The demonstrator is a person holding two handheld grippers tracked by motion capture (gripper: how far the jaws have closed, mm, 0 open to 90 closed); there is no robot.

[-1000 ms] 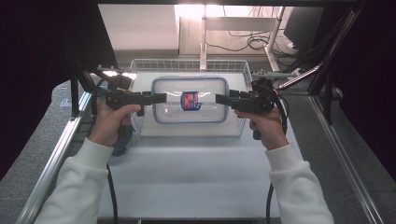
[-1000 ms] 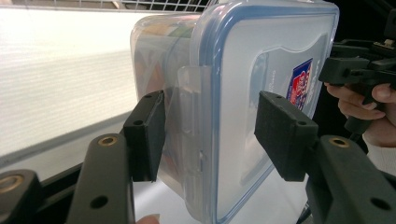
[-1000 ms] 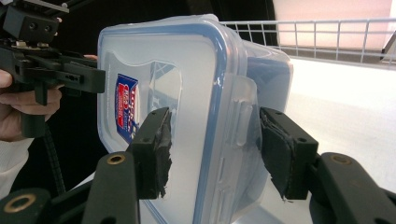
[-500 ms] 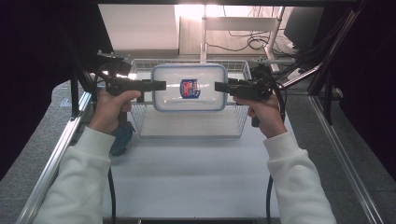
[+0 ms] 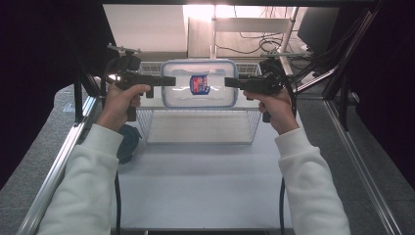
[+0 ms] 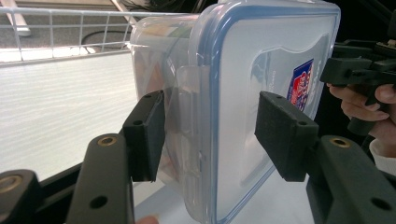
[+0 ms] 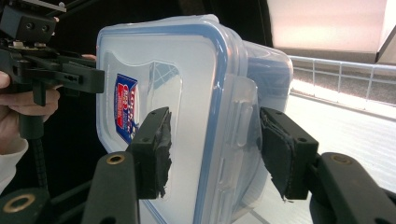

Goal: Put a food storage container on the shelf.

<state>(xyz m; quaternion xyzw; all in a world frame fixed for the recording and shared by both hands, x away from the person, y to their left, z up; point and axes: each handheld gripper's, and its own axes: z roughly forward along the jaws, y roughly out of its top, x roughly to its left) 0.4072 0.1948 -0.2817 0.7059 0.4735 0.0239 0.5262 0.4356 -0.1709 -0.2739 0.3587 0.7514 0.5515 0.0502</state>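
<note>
Since a second ago the lidded clear container [image 5: 199,83] has risen from low inside the wire basket [image 5: 198,125] to above its far rim, carried level between the left tongs [image 5: 171,81] and the right tongs [image 5: 228,82]; each pair is clamped on a side latch flap at one short end, one jaw on the blue-trimmed lid and one on the wall. By this judgement the lift out of the basket is nearly done, and setting it down remains. The pale worktop [image 5: 200,176] lies open at its near edge, a blue object [image 5: 128,142] sits at its left edge, and dark frame posts and cables stand beyond.
</note>
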